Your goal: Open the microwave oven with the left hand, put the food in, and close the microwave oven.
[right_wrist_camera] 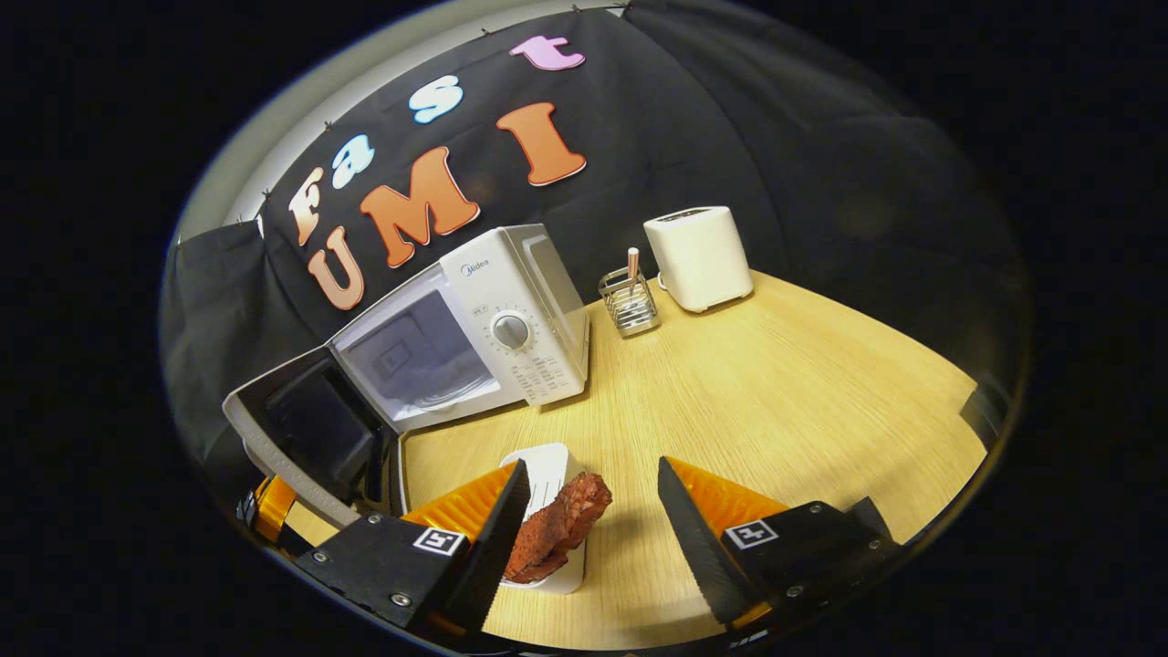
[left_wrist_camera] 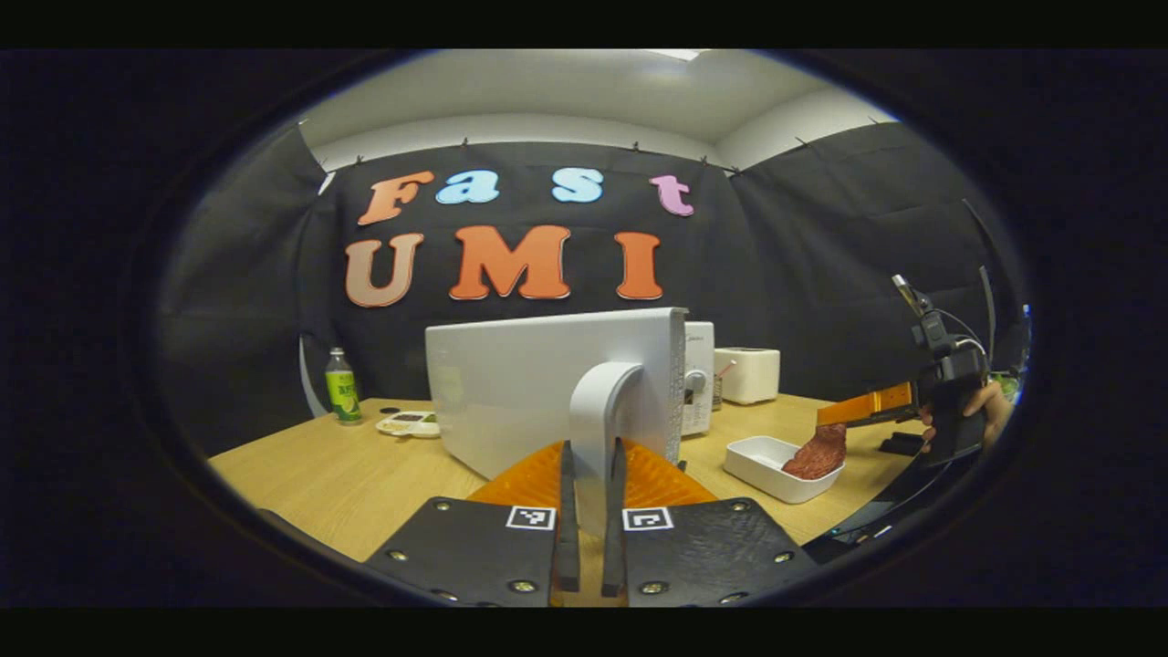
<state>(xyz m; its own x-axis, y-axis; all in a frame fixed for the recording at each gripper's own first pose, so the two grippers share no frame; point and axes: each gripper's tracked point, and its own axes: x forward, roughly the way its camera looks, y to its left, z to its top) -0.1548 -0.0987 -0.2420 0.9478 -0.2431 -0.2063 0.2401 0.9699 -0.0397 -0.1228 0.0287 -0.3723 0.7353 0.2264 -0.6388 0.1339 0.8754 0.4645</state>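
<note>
On door handle (left_wrist_camera: 598,401): left claw (left_wrist_camera: 589,547) pinching; right claw (right_wrist_camera: 593,529) spread beside meat (right_wrist_camera: 557,525).

Midea logo on microwave (right_wrist_camera: 511,319) control panel.

My right claw (right_wrist_camera: 591,538) hangs with its jaws spread wide above the worktop (right_wrist_camera: 785,392). Between the fingers, nearer my left finger (right_wrist_camera: 497,534), a reddish-brown piece of food (right_wrist_camera: 558,525) lies in a white tray (right_wrist_camera: 547,465); I cannot tell if that finger touches it. Beyond stands the white microwave oven (right_wrist_camera: 474,328), its door (right_wrist_camera: 306,429) swung open to the left. To its right are a wire holder (right_wrist_camera: 630,306) and a white toaster (right_wrist_camera: 698,255)
</note>
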